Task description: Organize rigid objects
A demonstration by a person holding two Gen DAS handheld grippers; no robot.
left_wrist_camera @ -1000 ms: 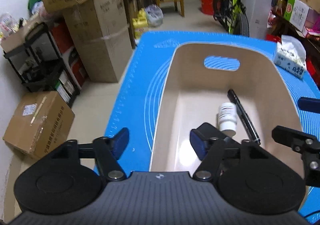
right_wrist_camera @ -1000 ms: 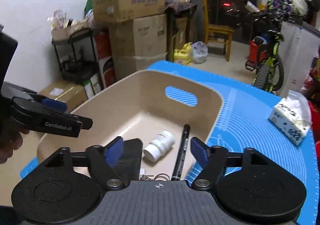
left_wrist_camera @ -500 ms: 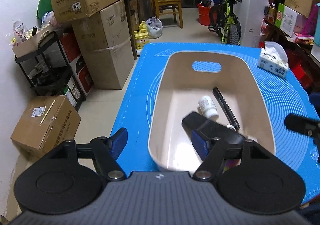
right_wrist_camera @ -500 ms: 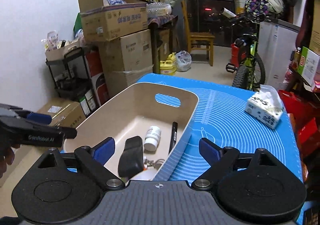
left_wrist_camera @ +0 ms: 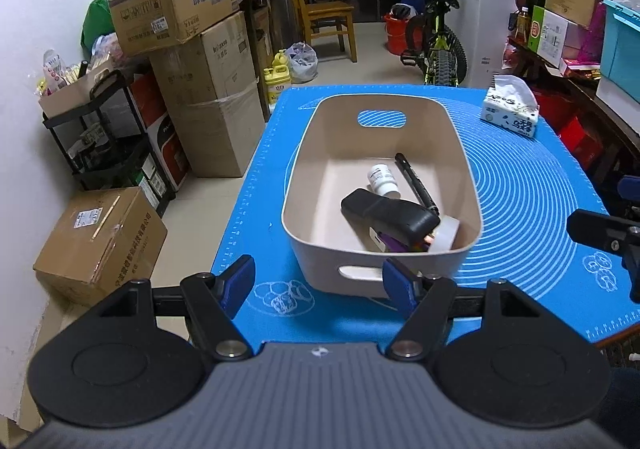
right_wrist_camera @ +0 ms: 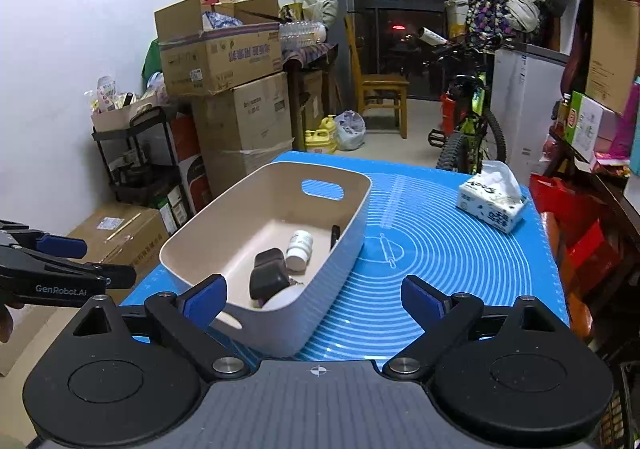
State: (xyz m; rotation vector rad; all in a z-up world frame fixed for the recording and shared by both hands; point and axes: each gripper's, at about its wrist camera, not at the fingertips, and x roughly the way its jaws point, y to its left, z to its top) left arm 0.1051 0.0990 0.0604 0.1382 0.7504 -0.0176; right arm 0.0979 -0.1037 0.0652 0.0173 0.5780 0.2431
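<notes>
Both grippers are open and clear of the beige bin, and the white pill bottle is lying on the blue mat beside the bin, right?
Not quite. The white pill bottle lies inside the beige bin, next to the black marker, as the left wrist view shows. The rest holds: left gripper and right gripper are open and clear of it.

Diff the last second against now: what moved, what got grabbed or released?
Both grippers pulled back and up from the beige bin: the left gripper, earlier over the bin, now sits short of its near wall; the right gripper retreated likewise. Both are open and empty; nothing was grabbed or released. The white bottle, black marker, black case and tissue pack stayed put.
</notes>
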